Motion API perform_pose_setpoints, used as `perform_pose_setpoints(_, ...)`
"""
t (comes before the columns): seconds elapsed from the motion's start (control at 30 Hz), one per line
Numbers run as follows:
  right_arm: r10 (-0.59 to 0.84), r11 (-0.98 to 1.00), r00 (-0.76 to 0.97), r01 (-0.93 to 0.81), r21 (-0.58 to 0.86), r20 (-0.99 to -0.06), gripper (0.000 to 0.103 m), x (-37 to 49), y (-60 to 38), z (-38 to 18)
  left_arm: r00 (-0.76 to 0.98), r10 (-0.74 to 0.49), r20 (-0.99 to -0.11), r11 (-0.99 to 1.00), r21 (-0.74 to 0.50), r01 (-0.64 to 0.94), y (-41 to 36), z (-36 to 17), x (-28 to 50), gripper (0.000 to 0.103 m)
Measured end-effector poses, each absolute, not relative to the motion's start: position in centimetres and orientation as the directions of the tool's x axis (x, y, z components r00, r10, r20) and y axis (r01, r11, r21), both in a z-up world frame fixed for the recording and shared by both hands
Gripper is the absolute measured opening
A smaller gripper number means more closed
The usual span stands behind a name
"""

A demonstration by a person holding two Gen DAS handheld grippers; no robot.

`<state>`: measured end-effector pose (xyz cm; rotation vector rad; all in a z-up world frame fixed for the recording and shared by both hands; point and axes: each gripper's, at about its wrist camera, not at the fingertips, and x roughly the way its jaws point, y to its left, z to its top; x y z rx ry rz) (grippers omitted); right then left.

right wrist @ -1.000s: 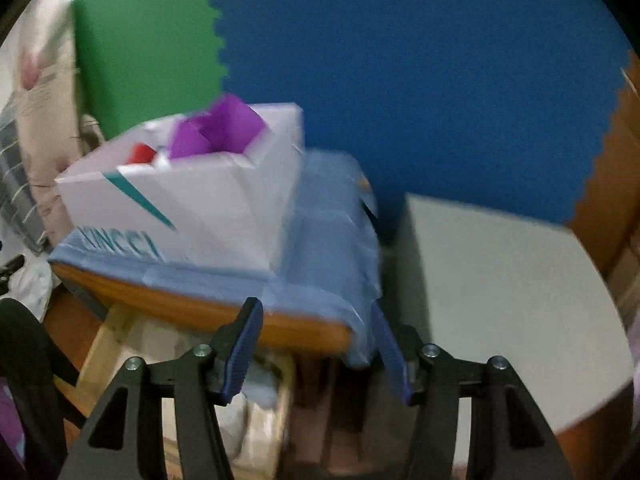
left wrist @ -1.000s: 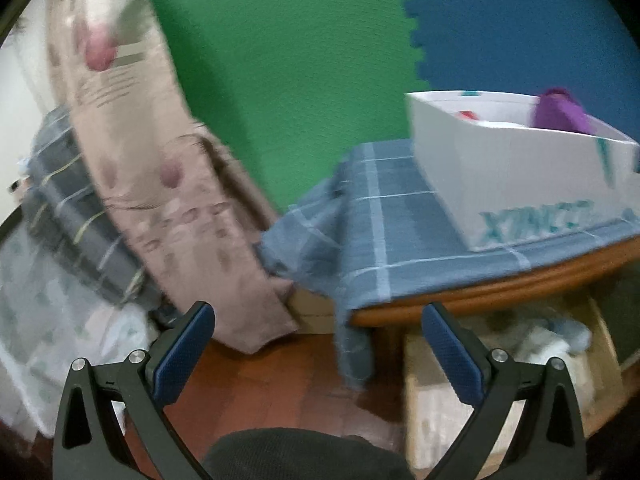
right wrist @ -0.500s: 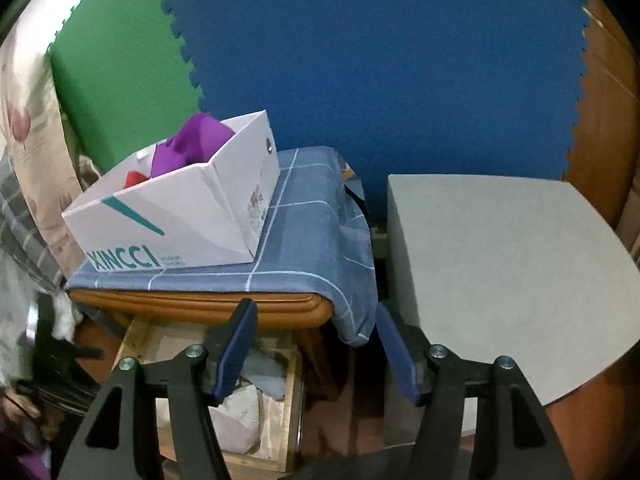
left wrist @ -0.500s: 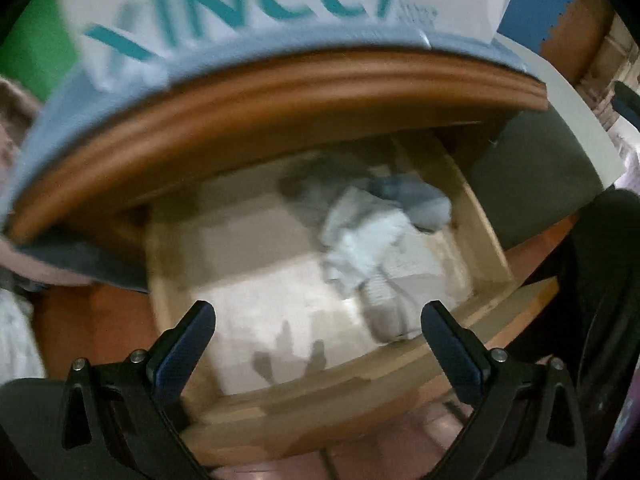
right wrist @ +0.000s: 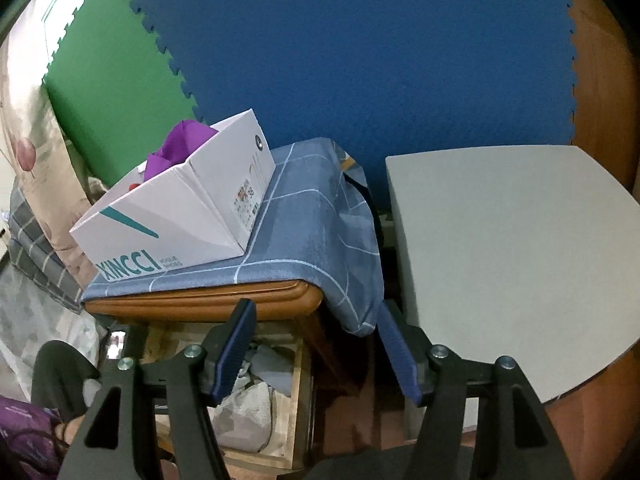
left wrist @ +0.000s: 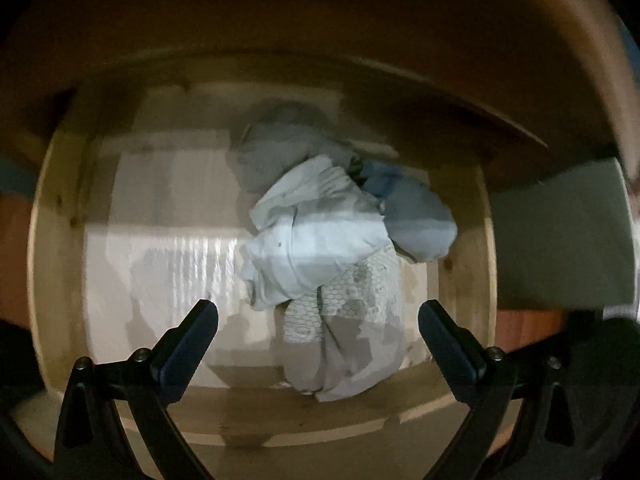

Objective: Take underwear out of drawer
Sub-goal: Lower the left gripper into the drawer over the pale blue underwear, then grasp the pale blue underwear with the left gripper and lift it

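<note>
Drawer [left wrist: 60, 240]; underwear [left wrist: 320, 248] lengthwise front-to-back.

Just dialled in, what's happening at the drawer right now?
The open wooden drawer holds a crumpled heap of underwear, pale blue, grey and lace pieces. The left gripper hangs over that heap with its jaws wide apart and nothing between them; nothing has been picked up yet. The right gripper is open and empty too, off to the side, facing the cloth-covered cabinet top with the white shoe box on it.
</note>
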<state>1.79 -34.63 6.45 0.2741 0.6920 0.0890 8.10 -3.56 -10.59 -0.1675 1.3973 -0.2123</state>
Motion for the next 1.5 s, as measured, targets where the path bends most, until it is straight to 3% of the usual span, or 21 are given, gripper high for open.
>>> perform_pose_setpoints(0.27, 0.238, 0.926, 0.784, -0.006, 0.376, -0.573, 0.065, 1.0, -36.4, 6.3, 0.117, -0.261, -0.958, 0.948, -0.277, -0.157, -4.0, -12.6, 9.6, 0.099)
perform_pose_setpoints(0.53, 0.280, 0.906, 0.789, -0.028, 0.423, -0.547, 0.065, 0.8, -37.1, 6.2, 0.080, -0.153, -0.985, 0.941, -0.170, -0.294, -3.4, -13.1, 10.2, 0.098)
perform_pose_setpoints(0.67, 0.298, 0.899, 0.786, -0.040, 0.436, -0.542, 0.065, 0.8, -37.3, 6.1, 0.151, -0.274, -0.950, 0.784, -0.312, -0.537, -0.3, -14.3, 9.9, 0.094)
perform_pose_setpoints(0.7, 0.302, 0.897, 0.786, -0.043, 0.439, -0.540, 0.065, 0.7, -37.3, 6.1, 0.132, -0.271, -0.953, 0.773, -0.298, -0.560, -0.2, -14.7, 10.1, 0.094)
perform_pose_setpoints(0.93, 0.321, 0.886, 0.782, -0.050, 0.460, -0.534, 0.065, 0.8, -37.7, 5.9, 0.155, -0.324, -0.933, 0.785, -0.357, -0.506, -1.9, -14.7, 11.8, 0.092)
perform_pose_setpoints(1.27, 0.335, 0.870, 0.788, -0.048, 0.491, -0.516, 0.065, 0.5, -38.4, 5.7, 0.112, -0.355, -0.928, 0.716, -0.347, -0.606, -0.4, -17.3, 14.0, 0.096)
perform_pose_setpoints(1.33, 0.334, 0.868, 0.788, -0.044, 0.494, -0.518, 0.065, 0.6, -38.5, 5.6, 0.064, -0.329, -0.942, 0.746, -0.301, -0.595, 0.0, -17.0, 14.1, 0.072)
perform_pose_setpoints(1.43, 0.331, 0.869, 0.786, -0.040, 0.493, -0.522, 0.065, 0.6, -38.5, 5.5, 0.038, -0.327, -0.944, 0.772, -0.290, -0.566, 1.0, -16.6, 14.2, 0.059)
perform_pose_setpoints(1.5, 0.330, 0.869, 0.787, -0.037, 0.494, -0.521, 0.065, 0.5, -38.6, 5.5, 0.053, -0.335, -0.941, 0.764, -0.304, -0.569, 1.8, -16.3, 13.9, 0.056)
